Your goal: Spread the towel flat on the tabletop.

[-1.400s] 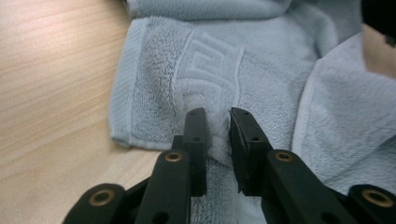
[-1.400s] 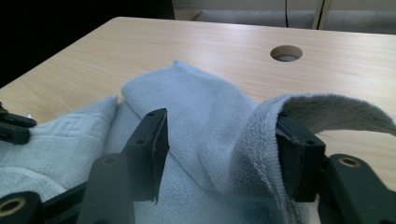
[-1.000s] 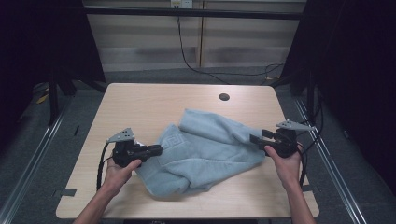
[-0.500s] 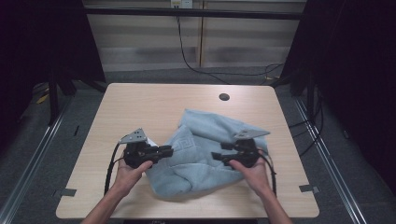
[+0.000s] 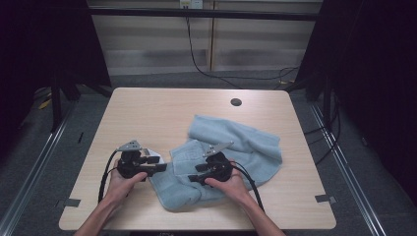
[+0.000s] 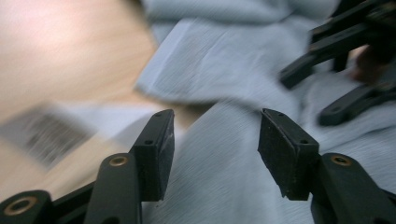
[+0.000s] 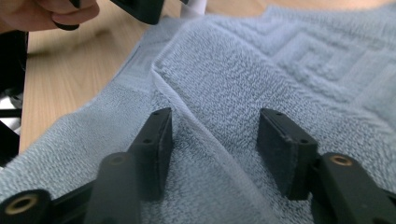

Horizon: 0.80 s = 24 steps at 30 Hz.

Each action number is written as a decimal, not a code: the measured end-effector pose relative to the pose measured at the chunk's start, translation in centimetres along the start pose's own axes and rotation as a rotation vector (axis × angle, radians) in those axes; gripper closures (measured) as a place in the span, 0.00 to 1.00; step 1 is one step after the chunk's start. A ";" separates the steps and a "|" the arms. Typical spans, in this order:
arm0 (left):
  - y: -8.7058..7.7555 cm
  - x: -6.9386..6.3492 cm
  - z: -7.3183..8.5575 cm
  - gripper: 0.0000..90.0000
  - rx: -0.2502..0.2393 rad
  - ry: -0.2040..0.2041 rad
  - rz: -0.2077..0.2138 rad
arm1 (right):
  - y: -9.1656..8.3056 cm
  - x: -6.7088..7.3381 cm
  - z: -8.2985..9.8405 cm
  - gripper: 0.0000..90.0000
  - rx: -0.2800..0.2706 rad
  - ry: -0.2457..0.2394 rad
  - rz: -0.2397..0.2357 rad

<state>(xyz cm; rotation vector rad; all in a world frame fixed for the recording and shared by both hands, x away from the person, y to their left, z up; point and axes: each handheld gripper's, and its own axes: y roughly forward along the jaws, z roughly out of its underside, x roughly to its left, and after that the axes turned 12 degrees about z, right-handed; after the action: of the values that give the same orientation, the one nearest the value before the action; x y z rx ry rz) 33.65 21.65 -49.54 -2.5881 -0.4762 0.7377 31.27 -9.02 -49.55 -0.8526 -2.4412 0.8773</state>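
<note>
Moved: both hands have come inward since a moment ago.
Towel [image 5: 246, 142]: light blue, crumpled on the desk [image 5: 147, 108], right of centre.
Left tool [image 5: 160, 164]: jaws apart at the towel's left edge.
Right tool [image 5: 194, 173]: jaws apart over a fold.

The right hand-held gripper [image 5: 194, 174] is travelling inward from the worktop's [image 5: 162, 108] right edge, now sitting over the middle of the light blue towel [image 5: 246, 142] with jaws apart above a raised fold. The left hand-held gripper [image 5: 158, 163] is edging rightward to the towel's left border, jaws parted, so the two are closing to near each other. The towel is bunching into a more compact heap, and a white tag [image 5: 153, 156] is coming into sight at its left edge.
</note>
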 end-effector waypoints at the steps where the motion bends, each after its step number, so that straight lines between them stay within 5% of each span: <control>1: 0.0 0.0 0.0 0.48 0.000 0.000 0.000 | 0.0 0.0 0.0 0.57 0.000 0.000 0.000; 2: 0.5 0.2 0.1 0.48 0.024 0.001 0.000 | -0.2 -0.2 0.4 0.73 -0.016 0.022 -0.011; 6: 1.7 -0.2 0.4 0.49 0.078 0.019 0.053 | -1.6 -0.1 0.9 0.98 -0.030 0.001 0.003; 16: 3.5 -2.0 0.0 0.47 0.136 0.064 0.136 | -9.1 -3.1 2.0 1.00 -0.152 0.068 0.146; 19: 4.0 -2.8 0.1 0.84 0.181 0.124 0.077 | -11.3 -4.6 2.7 1.00 -0.172 0.094 0.203; 24: 2.2 -2.4 -1.1 0.93 0.070 0.093 0.036 | -14.2 -6.7 4.2 1.00 -0.207 0.151 0.296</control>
<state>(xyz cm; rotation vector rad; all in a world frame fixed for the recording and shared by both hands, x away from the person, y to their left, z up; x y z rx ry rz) 32.76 18.45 -48.71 -2.5582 -0.3694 0.6308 28.06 -23.99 -44.09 -1.3313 -2.3369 0.6352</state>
